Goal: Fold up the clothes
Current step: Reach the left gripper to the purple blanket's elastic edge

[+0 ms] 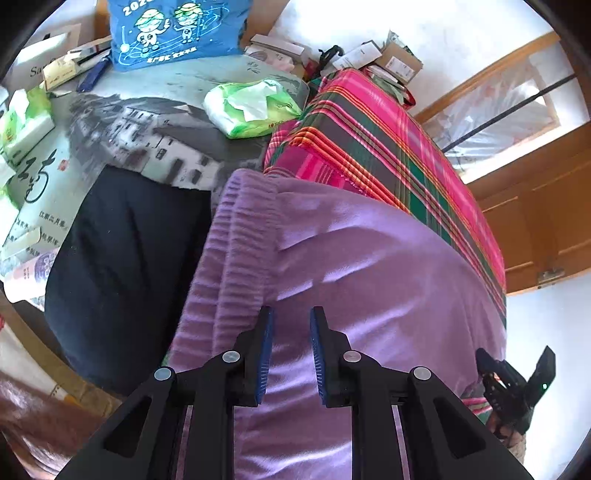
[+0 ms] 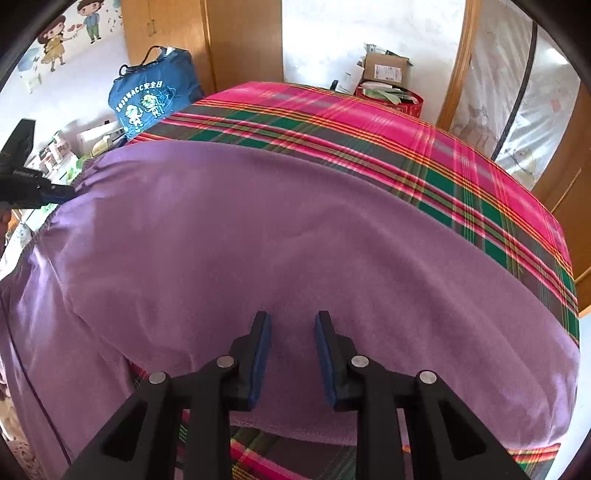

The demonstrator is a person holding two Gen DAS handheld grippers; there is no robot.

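A purple garment (image 2: 295, 236) lies spread over a bed covered in pink and green plaid cloth (image 2: 369, 122). Its ribbed hem (image 1: 240, 251) runs along the left side in the left wrist view. My left gripper (image 1: 291, 314) hovers just above the purple fabric beside that hem, open, with nothing between its blue pads. My right gripper (image 2: 291, 317) is also open, low over the garment's near edge. The left gripper (image 2: 40, 192) shows at the garment's far left edge in the right wrist view. A dark navy garment (image 1: 122, 277) lies to the left of the purple one.
A printed surface (image 1: 155, 122) beside the bed holds green tissue packs (image 1: 251, 107), boxes and a blue bag (image 1: 177, 33). A cardboard box (image 2: 386, 70) and a red tin (image 2: 391, 99) sit at the bed's far end. Wooden doors (image 2: 207, 44) stand behind.
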